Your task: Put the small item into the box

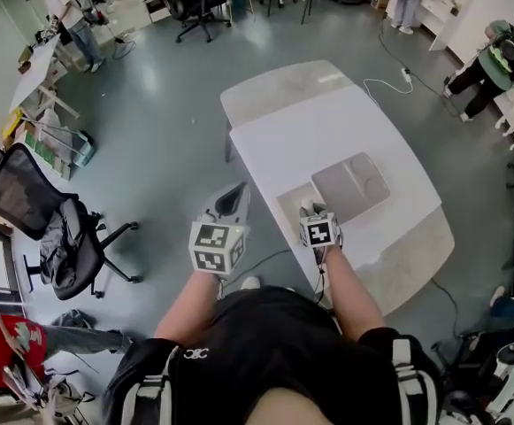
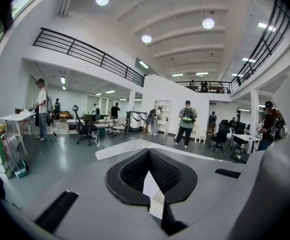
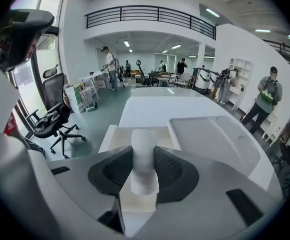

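Between the ribbed black pads of the right tongs (image 3: 144, 153), a small item (image 3: 144, 166) is gripped: a matte white cylinder with a rounded top. Just beyond and below it, a shallow cream box (image 3: 111, 136) with square corners is seen open on the tabletop (image 3: 149, 109). Beside the box, on its right, a pale grey moulded lid (image 3: 219, 139) with rounded corners is laid flat. The left tongs (image 2: 149, 171) are held off the tabletop's left edge, above the grey floor (image 1: 168, 131), and their textured dark pads are closed together. The smooth white tabletop is flanked by rounded, stone-coloured end pieces (image 1: 283, 82). Farther off, a black mesh office chair (image 1: 26, 193) is parked.
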Available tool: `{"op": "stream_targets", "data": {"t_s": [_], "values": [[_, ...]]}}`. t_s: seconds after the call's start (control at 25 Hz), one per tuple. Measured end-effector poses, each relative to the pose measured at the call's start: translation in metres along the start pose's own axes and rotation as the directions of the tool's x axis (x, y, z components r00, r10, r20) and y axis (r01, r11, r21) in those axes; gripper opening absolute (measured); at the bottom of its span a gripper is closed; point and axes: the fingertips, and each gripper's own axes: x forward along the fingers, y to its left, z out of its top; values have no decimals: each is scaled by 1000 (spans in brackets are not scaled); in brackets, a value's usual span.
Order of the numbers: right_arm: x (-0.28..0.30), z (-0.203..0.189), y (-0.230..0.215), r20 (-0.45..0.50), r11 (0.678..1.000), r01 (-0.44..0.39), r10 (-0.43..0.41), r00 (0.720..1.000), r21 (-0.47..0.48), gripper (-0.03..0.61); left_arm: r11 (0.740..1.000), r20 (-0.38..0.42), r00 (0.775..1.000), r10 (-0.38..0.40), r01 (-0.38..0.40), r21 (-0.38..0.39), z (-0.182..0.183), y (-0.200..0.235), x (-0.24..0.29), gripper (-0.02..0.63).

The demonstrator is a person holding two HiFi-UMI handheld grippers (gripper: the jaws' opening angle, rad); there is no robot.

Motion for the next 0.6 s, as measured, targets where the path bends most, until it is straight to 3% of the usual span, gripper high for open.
{"op": "stream_targets", "data": {"t_s": [0.28,0.44,0.6], "values": [[17,-30,-1,-120,1000,4,-6,993,-19,126,1000,2,1000,17,-17,-2,1,3,-5,12],[21,-13,-2,-78,993,16,-25,997,-116,126,1000,4,1000,21,-21,-2,1,3,-7,12],[24,-18,5,-133,991,-11,-8,991,-137,126,1000,3,1000,26,-26,-3,0,6,-10,12]]}}
